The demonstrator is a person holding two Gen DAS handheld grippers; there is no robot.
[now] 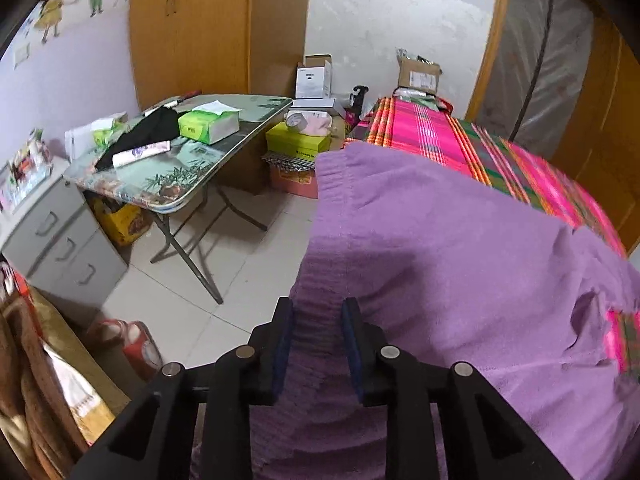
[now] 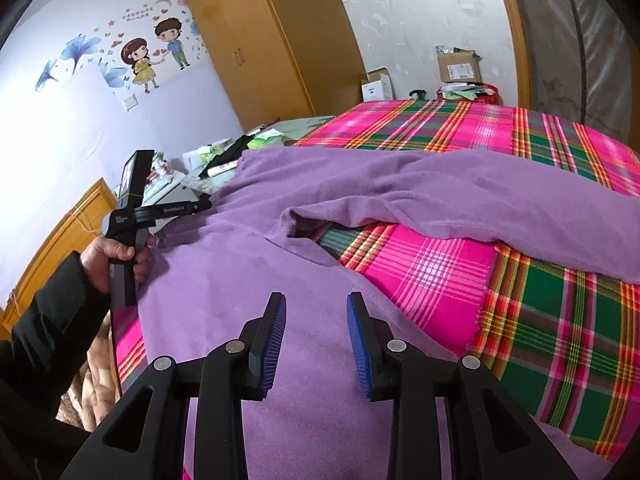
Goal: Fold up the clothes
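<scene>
A purple fleece sweater [image 2: 248, 264] lies spread on the pink and green plaid bed sheet [image 2: 560, 320], with one sleeve [image 2: 420, 192] stretched across it. In the left wrist view the sweater [image 1: 460, 248] hangs over the bed's edge. My left gripper [image 1: 319, 310] stands open there, with the ribbed hem [image 1: 318, 320] lying loose between its fingers and no pad pressing on it. The right wrist view shows that left gripper [image 2: 207, 205] in a hand at the sweater's far left edge. My right gripper [image 2: 317, 304] is open just above the sweater's body, holding nothing.
A folding table [image 1: 224, 160] with tissue packs and dark cloth stands left of the bed over a tiled floor [image 1: 248, 256]. A grey drawer cabinet [image 1: 60, 236], stacked boxes [image 1: 300, 148] and a wooden wardrobe [image 1: 200, 28] stand behind. A cardboard box [image 2: 458, 66] sits past the bed's far end.
</scene>
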